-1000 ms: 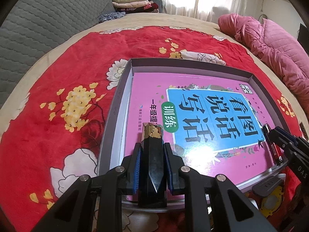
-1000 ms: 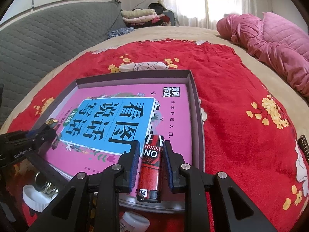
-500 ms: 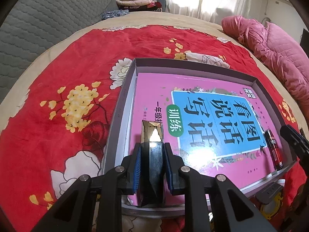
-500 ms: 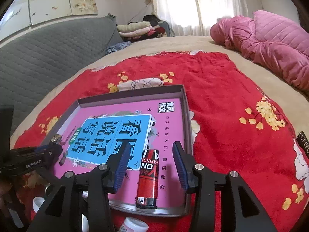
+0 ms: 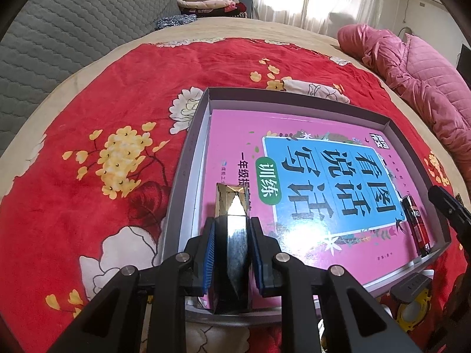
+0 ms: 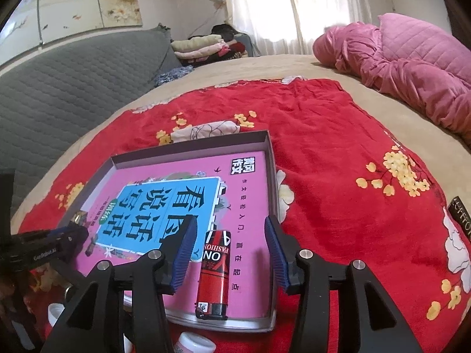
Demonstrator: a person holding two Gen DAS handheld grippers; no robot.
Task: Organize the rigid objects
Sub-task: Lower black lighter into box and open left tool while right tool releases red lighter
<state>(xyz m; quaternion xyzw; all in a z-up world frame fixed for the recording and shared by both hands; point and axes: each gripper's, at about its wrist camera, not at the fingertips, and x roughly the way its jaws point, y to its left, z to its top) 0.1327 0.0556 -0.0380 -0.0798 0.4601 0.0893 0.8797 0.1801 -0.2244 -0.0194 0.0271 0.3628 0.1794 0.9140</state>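
Released since the earlier frame, red lighter [image 6: 214, 273] lies free on the pink book [image 6: 250, 194] in the tray [image 6: 272, 158] between the right gripper [image 6: 229, 253]'s opening jaws; left gripper [image 5: 231, 250] clamps a black-gold case [image 5: 231, 235] over the tray's near edge, which could snag it.

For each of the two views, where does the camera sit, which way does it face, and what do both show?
Left wrist: sits on the left tool, looking forward and down over the tray's left side; its pads clamp a black and gold faceted case.
Right wrist: sits on the right tool, looking forward and down at the tray's right side; its jaws are opening, the red lighter lying free between them.
Shared: the tray, the pink book, the lighter, the red floral blanket; each view shows the other tool.
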